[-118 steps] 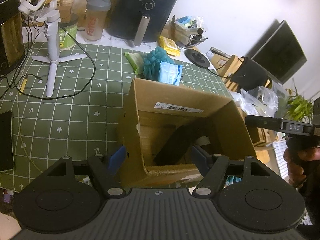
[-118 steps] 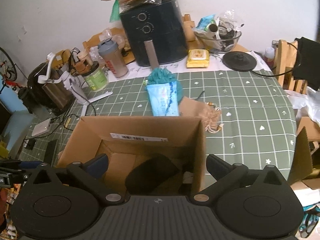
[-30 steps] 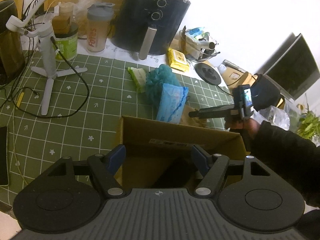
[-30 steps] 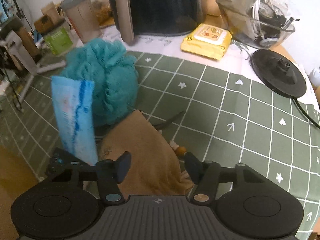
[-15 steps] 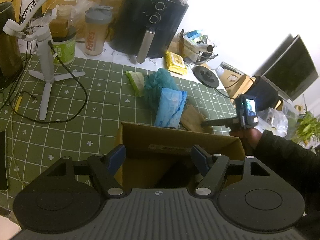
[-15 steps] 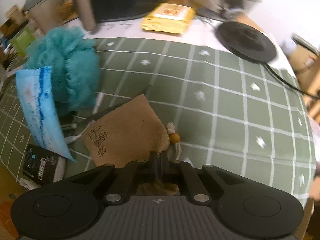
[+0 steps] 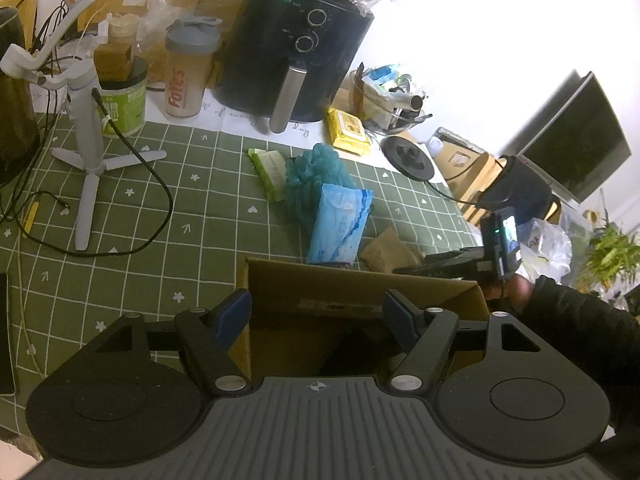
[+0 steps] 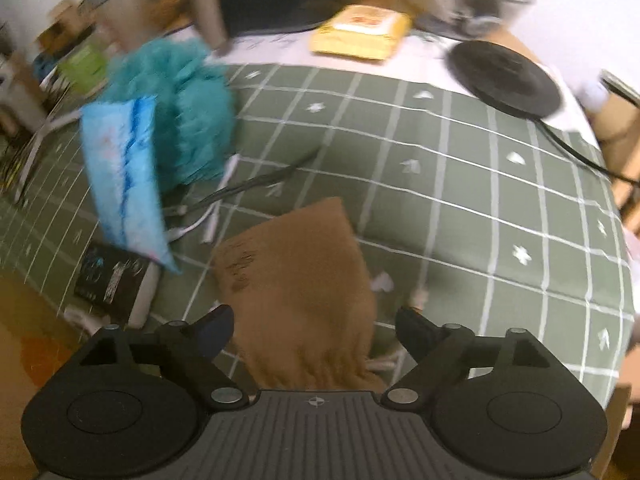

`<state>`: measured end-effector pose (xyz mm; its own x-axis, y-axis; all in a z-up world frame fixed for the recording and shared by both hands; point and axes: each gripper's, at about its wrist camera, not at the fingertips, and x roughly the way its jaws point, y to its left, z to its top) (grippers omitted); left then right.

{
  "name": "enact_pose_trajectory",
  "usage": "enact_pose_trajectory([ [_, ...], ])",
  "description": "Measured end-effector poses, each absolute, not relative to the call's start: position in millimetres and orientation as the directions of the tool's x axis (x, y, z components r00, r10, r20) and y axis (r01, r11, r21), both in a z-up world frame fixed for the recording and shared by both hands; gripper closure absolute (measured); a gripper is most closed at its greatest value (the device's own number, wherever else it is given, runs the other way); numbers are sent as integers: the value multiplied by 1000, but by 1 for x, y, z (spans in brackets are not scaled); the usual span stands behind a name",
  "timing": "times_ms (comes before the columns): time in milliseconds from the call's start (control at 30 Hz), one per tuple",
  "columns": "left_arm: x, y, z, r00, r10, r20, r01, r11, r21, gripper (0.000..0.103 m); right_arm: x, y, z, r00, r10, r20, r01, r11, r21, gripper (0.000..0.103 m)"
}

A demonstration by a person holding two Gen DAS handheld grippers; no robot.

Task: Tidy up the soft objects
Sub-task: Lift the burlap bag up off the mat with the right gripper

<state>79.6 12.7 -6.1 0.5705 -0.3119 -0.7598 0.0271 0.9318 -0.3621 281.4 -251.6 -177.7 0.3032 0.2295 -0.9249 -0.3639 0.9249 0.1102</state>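
A brown cloth pouch [image 8: 296, 276] lies on the green checked tablecloth, between the spread fingers of my right gripper [image 8: 314, 326], which is open; the view is blurred. The pouch also shows in the left wrist view [image 7: 388, 250]. A teal bath pouf [image 8: 180, 108] and a blue soft pack [image 8: 122, 172] lie to its left. My left gripper [image 7: 318, 314] is open and empty above the open cardboard box [image 7: 360, 284], which has a dark object inside. The right gripper [image 7: 452, 262] shows beyond the box's far wall.
A black air fryer [image 7: 296, 56], shaker bottle [image 7: 186, 76], green jar, white tripod [image 7: 86, 140] with cable, yellow wipes pack [image 7: 348, 132] and black round base [image 7: 408, 158] stand at the back. A small black box [image 8: 110, 276] lies by the blue pack.
My right gripper was shut on the pouch's edge half a second ago; now its fingers are open with the pouch between them. The left gripper has barely moved.
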Motion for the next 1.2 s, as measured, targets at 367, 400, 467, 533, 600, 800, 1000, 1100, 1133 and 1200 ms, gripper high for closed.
enact_pose_trajectory([
  [367,86,18,-3,583,-309,-752,37,934,-355,31,282,-230,-193,271,178,-946,-485,874,26,25],
  [400,87,19,-3,584,-309,-750,38,934,-355,31,282,-232,-191,279,179,-943,-476,879,26,31],
  [467,90,20,-2,588,-310,-747,44,934,-354,31,283,-236,-188,291,180,-940,-455,890,30,60],
  [533,93,21,-1,590,-312,-745,52,935,-350,31,286,-241,-186,292,173,-941,-431,902,32,86],
  [600,97,21,-1,589,-313,-745,62,936,-345,31,287,-245,-184,292,179,-940,-419,907,42,92],
  [800,108,21,2,583,-321,-746,98,940,-328,31,281,-256,-169,326,199,-924,-384,921,63,93],
  [1000,127,17,1,552,-321,-769,133,945,-299,31,268,-263,-145,351,213,-912,-364,928,77,94],
  [1100,137,14,1,544,-327,-773,155,944,-290,31,259,-264,-132,368,216,-904,-357,931,77,94],
  [1133,141,13,0,541,-327,-775,162,945,-285,31,256,-264,-127,376,218,-901,-353,932,78,94],
  [1200,147,10,0,534,-328,-780,178,945,-275,31,250,-265,-119,388,222,-895,-343,935,83,94],
])
